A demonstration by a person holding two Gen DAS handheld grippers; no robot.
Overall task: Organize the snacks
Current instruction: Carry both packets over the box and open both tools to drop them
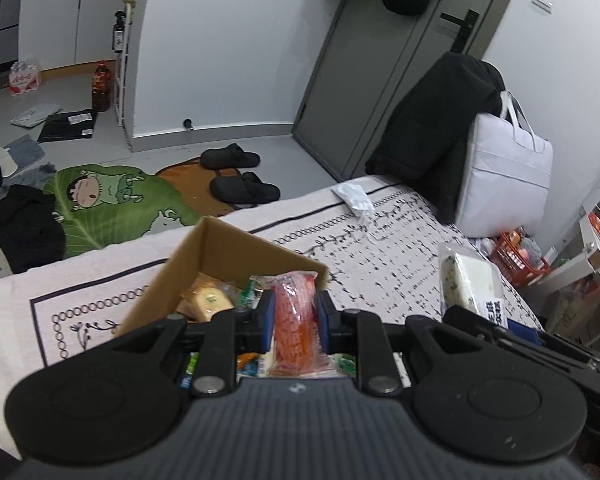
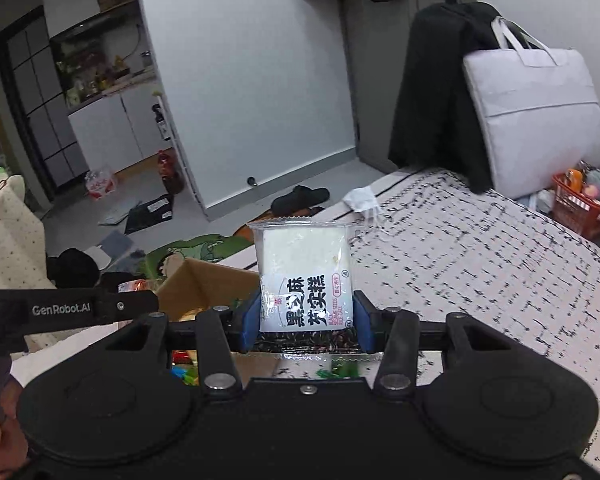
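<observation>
My left gripper (image 1: 294,322) is shut on an orange-red snack packet (image 1: 294,316) and holds it upright over an open cardboard box (image 1: 236,248) on the bed. The box holds several wrapped snacks, among them a yellow cake packet (image 1: 210,300). My right gripper (image 2: 304,320) is shut on a white rice-cake packet with black lettering (image 2: 306,276), held above the bed to the right of the box (image 2: 204,284). That packet also shows in the left wrist view (image 1: 468,280). The left gripper's arm (image 2: 60,308) crosses the right wrist view at the left.
The bed has a white patterned cover (image 1: 400,240). A face mask (image 1: 356,198) lies near its far edge. A black coat (image 1: 432,136) and white bag (image 1: 504,172) stand at the back right. Slippers (image 1: 244,188) and a green mat (image 1: 112,204) lie on the floor.
</observation>
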